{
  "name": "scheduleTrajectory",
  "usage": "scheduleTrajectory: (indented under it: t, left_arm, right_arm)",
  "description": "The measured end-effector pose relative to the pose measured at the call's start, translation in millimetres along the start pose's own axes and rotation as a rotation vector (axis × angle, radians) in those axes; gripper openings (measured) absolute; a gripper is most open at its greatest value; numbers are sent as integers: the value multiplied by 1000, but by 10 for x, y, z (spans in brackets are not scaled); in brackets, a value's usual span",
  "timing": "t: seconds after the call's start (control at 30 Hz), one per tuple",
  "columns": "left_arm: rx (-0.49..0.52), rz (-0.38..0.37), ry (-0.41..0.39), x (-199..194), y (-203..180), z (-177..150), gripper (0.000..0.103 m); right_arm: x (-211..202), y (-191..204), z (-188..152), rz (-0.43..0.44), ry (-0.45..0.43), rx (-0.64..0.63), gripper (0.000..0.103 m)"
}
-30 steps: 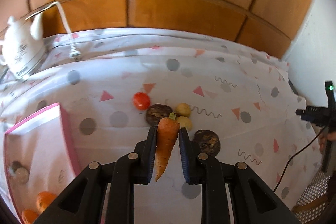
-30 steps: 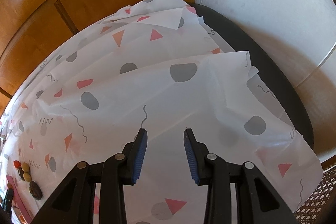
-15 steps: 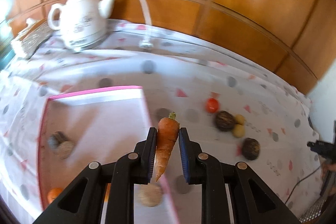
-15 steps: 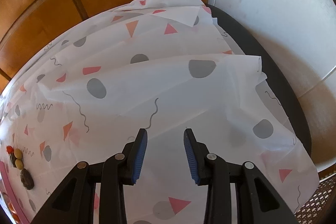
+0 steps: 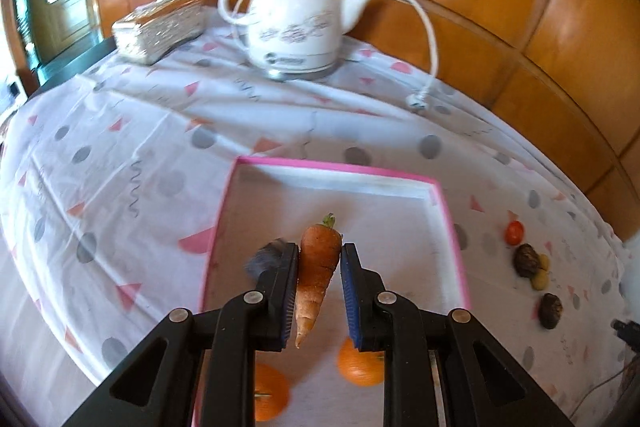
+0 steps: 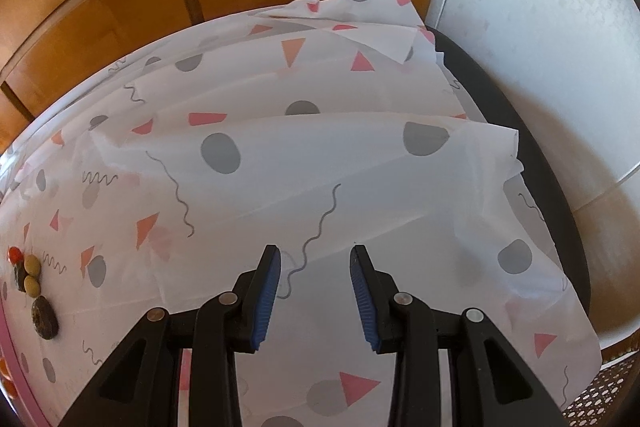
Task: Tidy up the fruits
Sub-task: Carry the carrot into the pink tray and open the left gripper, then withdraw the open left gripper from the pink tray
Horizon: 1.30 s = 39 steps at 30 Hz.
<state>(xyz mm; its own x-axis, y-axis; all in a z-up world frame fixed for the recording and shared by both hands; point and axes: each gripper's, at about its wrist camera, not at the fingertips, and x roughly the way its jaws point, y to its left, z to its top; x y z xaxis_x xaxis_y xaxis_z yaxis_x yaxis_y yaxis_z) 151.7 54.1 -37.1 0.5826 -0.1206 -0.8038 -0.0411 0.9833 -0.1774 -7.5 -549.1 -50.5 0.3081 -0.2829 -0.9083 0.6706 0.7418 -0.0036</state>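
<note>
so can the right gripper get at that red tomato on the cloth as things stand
Probably yes. The right gripper is open and holds nothing, and the red tomato lies uncovered on the tablecloth, far off to its left. Only the small yellow fruits crowd it, so it needs a careful sideways approach.

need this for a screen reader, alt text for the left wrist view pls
The left hand-held gripper holds a carrot above a pink-rimmed tray containing two oranges. A white kettle stands behind on the patterned tablecloth.

Left wrist view looked steeply down over the pink-rimmed tray (image 5: 448, 215); right wrist view faced the tablecloth's (image 6: 320, 155) far corner; both shared the small tomato (image 5: 514, 231) (image 6: 15, 254).
</note>
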Motion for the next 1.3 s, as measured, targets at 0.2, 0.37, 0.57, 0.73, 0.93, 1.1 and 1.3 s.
scheduleTrajectory:
  t: [0.2,0.37,0.57,0.73,0.93,1.1,1.3]
  left_arm:
    - [-26,18,11,30,151,-116,22]
    - [-35,35,13,31,211,-188,22]
    - [-31,49,-3,-29,235,-292,22]
    - [-29,43,-10,-92,243,-356,22]
    - [-11,35,-27,-223,217,-436,23]
    - [9,28,-38,-340,201,-501,25]
    - [42,14,-48,-502,154,-628,30]
  right_arm:
    - [-15,42,-14,-5,-2,-17,36]
    - [-18,61,0,-5,-3,-24,36]
    - [-86,156,15,33,-36,-57,36]
    - [-154,321,-13,66,-73,-132,36]
    - [-215,483,-54,97,-99,-206,36]
    - [-226,572,-95,117,-102,-245,36]
    - [-258,688,-147,151,-111,-295,36]
